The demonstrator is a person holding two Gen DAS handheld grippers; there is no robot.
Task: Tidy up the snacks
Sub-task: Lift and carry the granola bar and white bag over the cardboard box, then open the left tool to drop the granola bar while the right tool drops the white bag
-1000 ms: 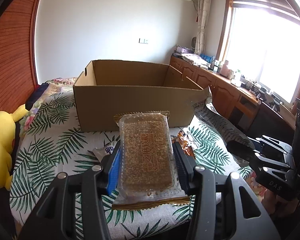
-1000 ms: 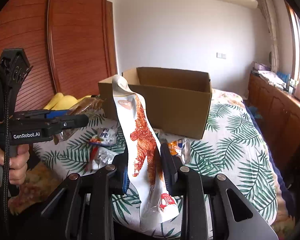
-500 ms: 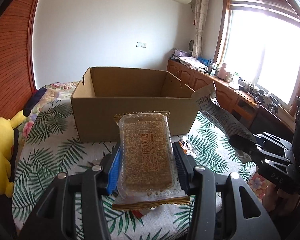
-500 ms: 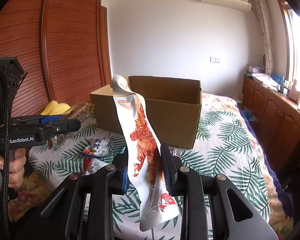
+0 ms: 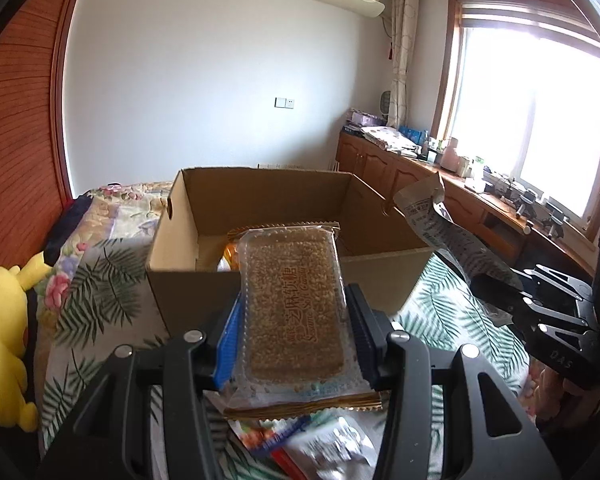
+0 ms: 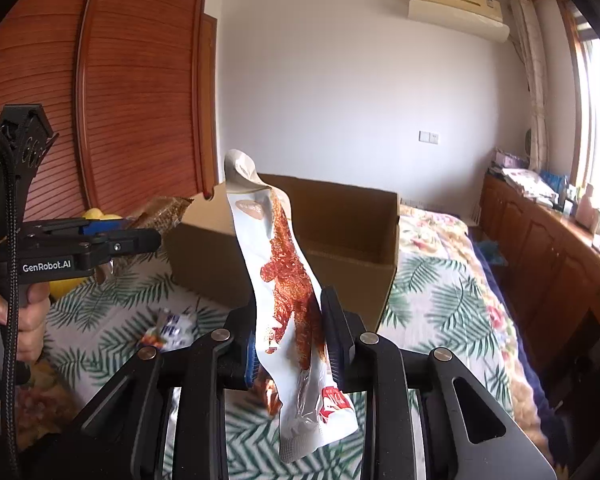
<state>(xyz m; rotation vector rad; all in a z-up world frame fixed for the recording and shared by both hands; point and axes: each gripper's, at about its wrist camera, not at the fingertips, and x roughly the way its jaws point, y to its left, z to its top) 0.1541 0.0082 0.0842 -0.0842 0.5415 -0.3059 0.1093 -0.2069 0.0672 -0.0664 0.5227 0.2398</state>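
Observation:
My left gripper [image 5: 294, 320] is shut on a clear-wrapped sesame candy bar [image 5: 294, 304], held flat and level just before the near wall of the open cardboard box [image 5: 380, 270]. An orange packet [image 5: 230, 258] lies inside the box. My right gripper [image 6: 288, 330] is shut on a long white pouch with red spicy strips [image 6: 288, 280], which stands upright in front of the box [image 6: 340, 268]. From the right wrist view, the left gripper [image 6: 140, 240] shows at the left with its bar [image 6: 160, 212]. The right gripper [image 5: 496, 284] and its pouch [image 5: 440, 224] appear at the right of the left wrist view.
The box stands on a bed with a palm-leaf sheet [image 6: 452, 300]. Loose snack packets lie on the sheet [image 5: 320, 440] [image 6: 166, 330]. A yellow plush toy [image 5: 0, 320] sits at the left. Wooden cabinets [image 5: 420, 176] run under the window; a wooden wardrobe [image 6: 120, 100] stands left.
Both grippers have moved toward the box and risen a little, each keeping its snack. The box looks larger and its inside now shows in the left wrist view.

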